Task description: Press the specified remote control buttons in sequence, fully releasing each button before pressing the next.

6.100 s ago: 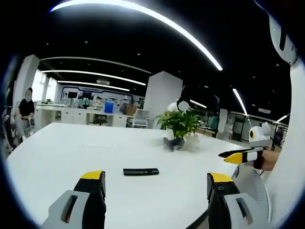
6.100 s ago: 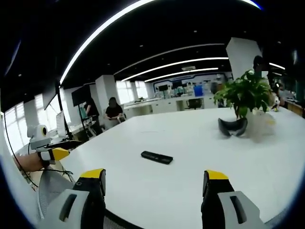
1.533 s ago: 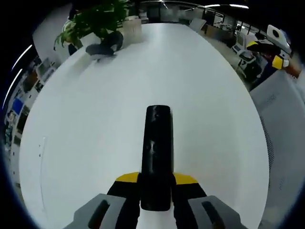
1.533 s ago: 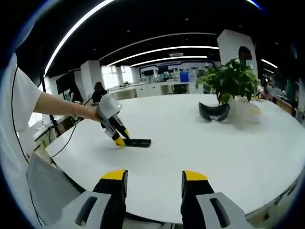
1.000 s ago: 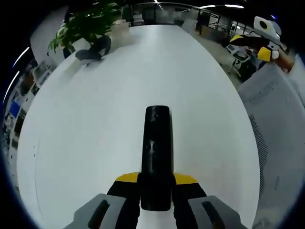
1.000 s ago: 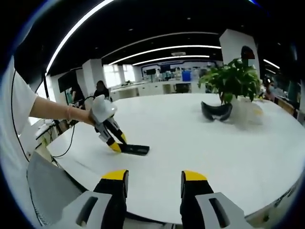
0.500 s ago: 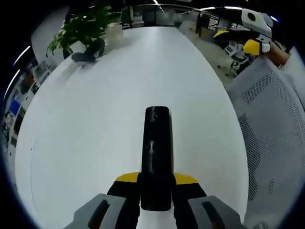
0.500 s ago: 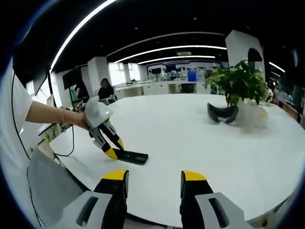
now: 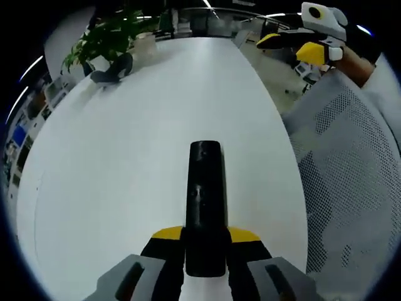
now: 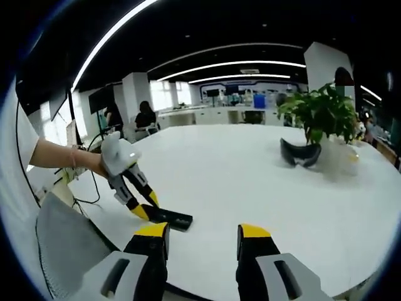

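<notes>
Left gripper view: left tool clamped on remote, potted plant far across table; right tool parted.

There was one black remote control, one white table and two yellow-tipped grippers, left gripper and right gripper. One potted plant stood by one dark curved object. One mesh chair and two seated people completed the count.

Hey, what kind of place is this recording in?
Most likely an open-plan office: a long white table with a potted plant, rows of desks behind, ceiling strip lights and a mesh office chair.
</notes>
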Available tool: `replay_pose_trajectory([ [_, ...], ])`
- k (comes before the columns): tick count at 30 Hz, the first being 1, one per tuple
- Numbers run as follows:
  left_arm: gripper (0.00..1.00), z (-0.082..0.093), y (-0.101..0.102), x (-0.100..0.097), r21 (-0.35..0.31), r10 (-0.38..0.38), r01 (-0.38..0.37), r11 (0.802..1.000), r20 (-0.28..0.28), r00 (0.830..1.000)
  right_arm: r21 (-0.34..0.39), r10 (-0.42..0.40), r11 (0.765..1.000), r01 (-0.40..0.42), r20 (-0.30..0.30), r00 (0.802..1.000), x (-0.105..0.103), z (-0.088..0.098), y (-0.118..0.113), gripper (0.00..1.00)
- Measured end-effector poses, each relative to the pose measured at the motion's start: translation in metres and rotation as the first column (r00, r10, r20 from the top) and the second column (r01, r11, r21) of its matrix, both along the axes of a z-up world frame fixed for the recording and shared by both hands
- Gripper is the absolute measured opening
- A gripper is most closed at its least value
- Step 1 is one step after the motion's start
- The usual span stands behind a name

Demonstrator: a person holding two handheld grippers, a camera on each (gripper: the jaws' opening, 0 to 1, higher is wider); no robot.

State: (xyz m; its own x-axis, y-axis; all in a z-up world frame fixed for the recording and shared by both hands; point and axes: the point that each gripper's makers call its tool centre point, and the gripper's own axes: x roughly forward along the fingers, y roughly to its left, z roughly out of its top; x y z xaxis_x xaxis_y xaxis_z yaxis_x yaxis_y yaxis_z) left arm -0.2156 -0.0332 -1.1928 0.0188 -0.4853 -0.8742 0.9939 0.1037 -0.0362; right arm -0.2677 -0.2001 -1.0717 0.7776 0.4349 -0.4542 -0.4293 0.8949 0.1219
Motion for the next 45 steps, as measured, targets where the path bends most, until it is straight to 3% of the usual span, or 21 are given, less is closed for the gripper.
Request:
replay_pose_trajectory([
  [11,0.25,0.001,0.001,-0.021,-0.025,0.026,-0.026,0.999,-0.009,1.000,-0.049,0.113,0.992,-0.114,-0.008,0.994,0.007,0.000,0.021,0.36],
  [13,0.25,0.001,0.001,-0.025,-0.033,0.033,-0.033,0.999,-0.011,0.999,-0.068,0.186,0.980,-0.187,-0.014,0.982,0.006,0.000,0.029,0.35],
  [16,0.25,0.001,0.001,-0.031,-0.042,0.041,-0.042,0.998,-0.018,0.999,-0.160,0.283,0.945,-0.285,-0.035,0.958,0.008,-0.002,0.037,0.31],
  [19,0.25,0.001,0.000,-0.037,-0.047,0.047,-0.047,0.998,-0.019,0.999,-0.144,0.345,0.926,-0.349,-0.054,0.937,0.008,-0.002,0.049,0.32],
  [22,0.25,0.001,0.000,-0.042,-0.056,0.055,-0.056,0.997,-0.022,0.998,-0.176,0.406,0.892,-0.416,-0.090,0.909,0.008,-0.008,0.055,0.31],
  [26,0.25,0.001,0.001,-0.047,-0.070,0.069,-0.071,0.995,-0.030,0.997,-0.171,0.495,0.836,-0.522,-0.175,0.851,-0.001,-0.020,0.066,0.32],
  [30,0.25,0.001,0.001,-0.054,-0.079,0.082,-0.085,0.993,-0.039,0.996,-0.218,0.584,0.729,-0.648,-0.296,0.756,-0.014,-0.040,0.071,0.31],
  [31,0.25,0.001,0.001,-0.055,-0.080,0.084,-0.087,0.993,-0.039,0.996,-0.220,0.607,0.696,-0.683,-0.329,0.724,-0.019,-0.046,0.072,0.31],
  [36,0.25,0.001,-0.001,-0.065,-0.088,0.094,-0.096,0.991,-0.032,0.995,-0.214,0.679,0.573,-0.791,-0.415,0.605,-0.038,-0.060,0.082,0.24],
  [39,0.25,0.001,-0.001,-0.069,-0.089,0.095,-0.097,0.991,-0.027,0.995,-0.204,0.693,0.544,-0.814,-0.437,0.573,-0.041,-0.064,0.088,0.21],
  [42,0.25,0.001,-0.002,-0.073,-0.090,0.096,-0.098,0.991,-0.027,0.995,-0.213,0.700,0.498,-0.841,-0.474,0.535,-0.044,-0.070,0.090,0.21],
  [45,0.25,0.001,-0.002,-0.078,-0.093,0.094,-0.096,0.991,-0.027,0.995,-0.230,0.705,0.421,-0.877,-0.526,0.476,-0.048,-0.077,0.087,0.17],
])
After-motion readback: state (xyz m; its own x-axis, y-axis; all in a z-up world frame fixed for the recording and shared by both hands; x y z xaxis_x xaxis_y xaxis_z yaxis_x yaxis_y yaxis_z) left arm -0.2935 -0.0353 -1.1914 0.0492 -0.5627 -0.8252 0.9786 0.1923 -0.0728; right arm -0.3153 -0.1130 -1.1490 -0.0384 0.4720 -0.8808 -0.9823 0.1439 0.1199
